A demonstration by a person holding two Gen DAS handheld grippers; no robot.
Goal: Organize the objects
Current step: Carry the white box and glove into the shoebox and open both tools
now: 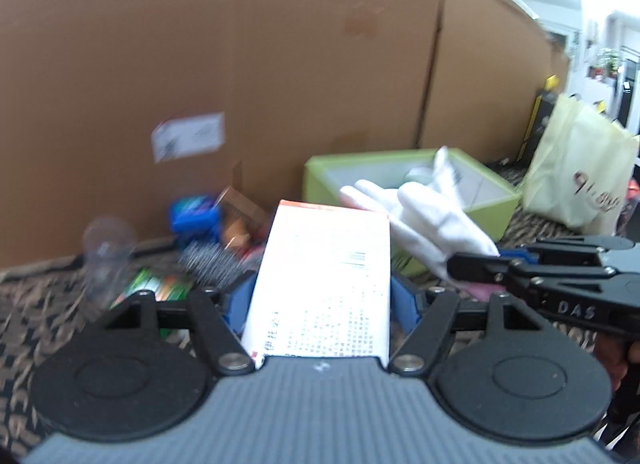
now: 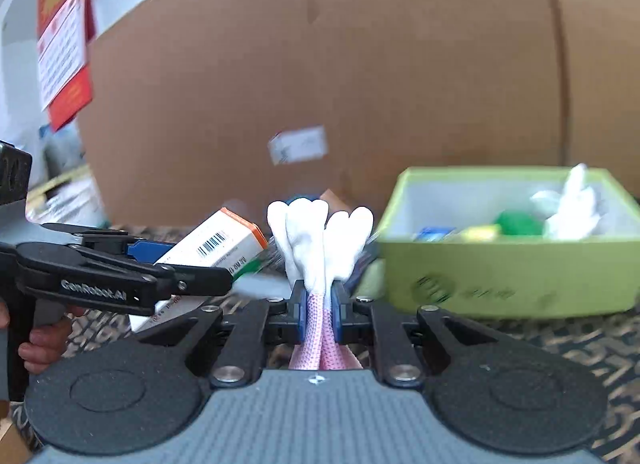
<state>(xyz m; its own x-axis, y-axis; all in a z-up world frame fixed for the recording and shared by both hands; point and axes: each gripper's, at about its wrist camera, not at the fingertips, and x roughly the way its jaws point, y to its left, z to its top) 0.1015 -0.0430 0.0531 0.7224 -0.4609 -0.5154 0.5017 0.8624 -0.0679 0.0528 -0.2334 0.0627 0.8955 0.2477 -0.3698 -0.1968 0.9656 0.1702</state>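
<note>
Your left claw [image 1: 320, 296] pinches the light, stiff carton [image 1: 324, 284] across its flat sides, held above the patterned surface. Your right claw [image 2: 319, 316] is pressed onto the soft, limp glove [image 2: 320, 240] at its pink cuff, near the green box [image 2: 508, 276].

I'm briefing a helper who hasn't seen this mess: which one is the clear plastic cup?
Start at the big cardboard box that fills the background. At its foot lies a heap of clutter; the clear plastic cup stands at the heap's left end, beside a blue packet. It is the only see-through thing there.
</note>
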